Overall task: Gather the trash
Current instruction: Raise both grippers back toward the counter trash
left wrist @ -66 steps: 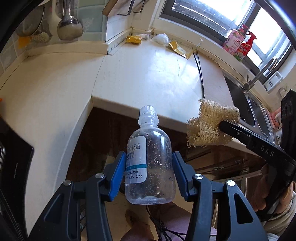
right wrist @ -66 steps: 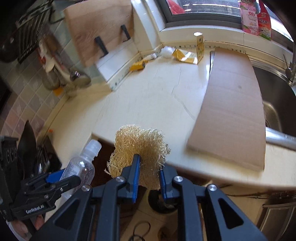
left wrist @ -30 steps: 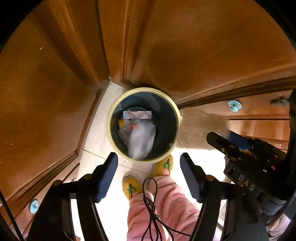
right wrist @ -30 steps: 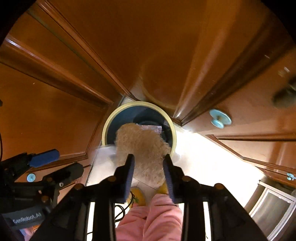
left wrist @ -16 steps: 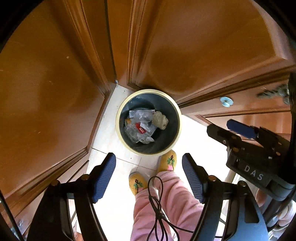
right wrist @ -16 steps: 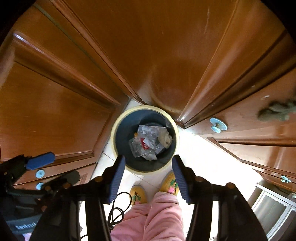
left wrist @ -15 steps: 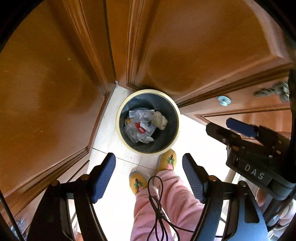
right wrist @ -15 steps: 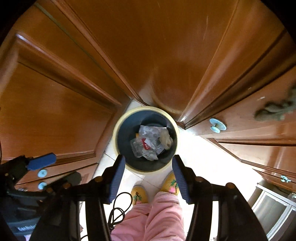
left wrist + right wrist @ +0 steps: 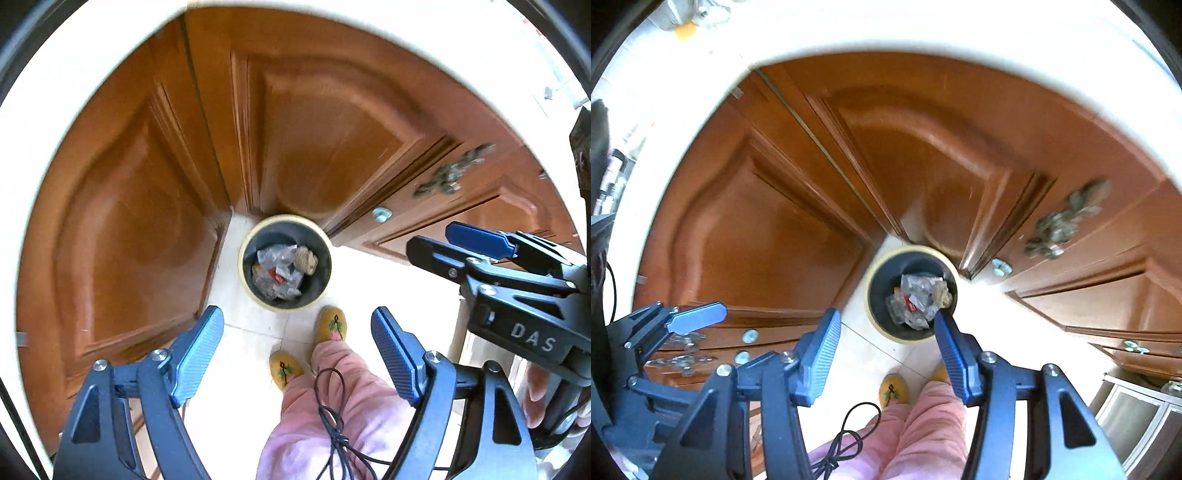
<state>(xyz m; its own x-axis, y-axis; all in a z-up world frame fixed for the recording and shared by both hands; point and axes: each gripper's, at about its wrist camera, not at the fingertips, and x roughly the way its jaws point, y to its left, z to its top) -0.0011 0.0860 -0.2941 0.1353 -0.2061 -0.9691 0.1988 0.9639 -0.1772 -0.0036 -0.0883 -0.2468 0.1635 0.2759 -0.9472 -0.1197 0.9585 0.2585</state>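
Observation:
A round trash bin (image 9: 246, 275) (image 9: 873, 306) with a cream rim stands on the tiled floor far below, in the corner of the wooden cabinets. In it lie a clear plastic bottle (image 9: 275, 275) (image 9: 912, 295) and a tan loofah sponge (image 9: 306, 259) (image 9: 943, 293). My left gripper (image 9: 297, 328) hangs high above the floor, its jaws opening, with nothing between them. My right gripper (image 9: 886, 332) is open and holds nothing; in the left wrist view it shows at the right (image 9: 439, 240). The left gripper appears in the right wrist view at the lower left (image 9: 698, 317).
Brown wooden cabinet doors (image 9: 129, 229) (image 9: 768, 236) enclose the bin on the left and behind. A white countertop edge (image 9: 332, 14) (image 9: 923, 33) arcs across the top. A person's pink trouser legs (image 9: 332, 413) and yellow slippers (image 9: 332, 325) (image 9: 894, 393) stand just before the bin. A black cable (image 9: 332, 417) dangles.
The bottle and the loofah have dropped from the grippers into the bin. Both grippers have risen well above it, so the bin looks smaller and the countertop edge has come into view.

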